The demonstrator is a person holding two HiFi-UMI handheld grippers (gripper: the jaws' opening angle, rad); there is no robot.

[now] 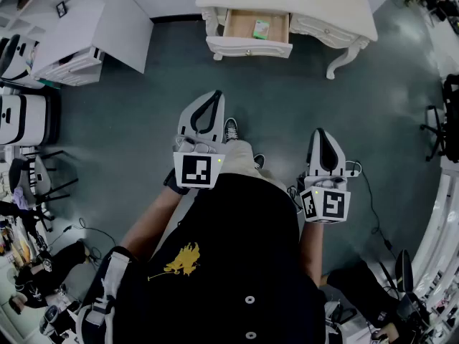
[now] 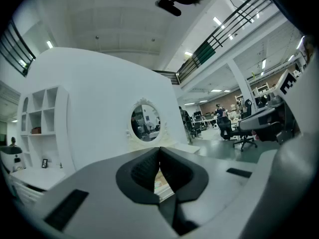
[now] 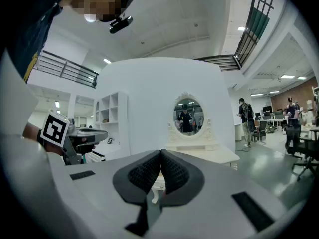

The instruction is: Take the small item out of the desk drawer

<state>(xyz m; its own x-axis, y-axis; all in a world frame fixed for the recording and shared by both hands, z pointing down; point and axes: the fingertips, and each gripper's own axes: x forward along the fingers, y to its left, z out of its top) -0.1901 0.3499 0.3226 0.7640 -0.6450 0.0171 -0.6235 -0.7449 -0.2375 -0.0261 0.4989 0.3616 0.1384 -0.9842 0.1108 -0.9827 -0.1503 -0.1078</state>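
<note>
A cream desk stands at the far side of the floor with its drawer pulled open. A small green item lies inside the drawer. My left gripper is held well short of the desk, pointing toward it, jaws shut with nothing between them. My right gripper hangs further right and nearer me, also shut and empty. In the left gripper view the pads meet at the tips, and the open drawer shows through the gap below. In the right gripper view the pads touch, with the desk and its oval mirror beyond.
A white shelf unit stands at the left, with chairs and equipment along the left edge. Office chairs and cables sit at the right. Grey floor lies between me and the desk. My shoe shows below the left gripper.
</note>
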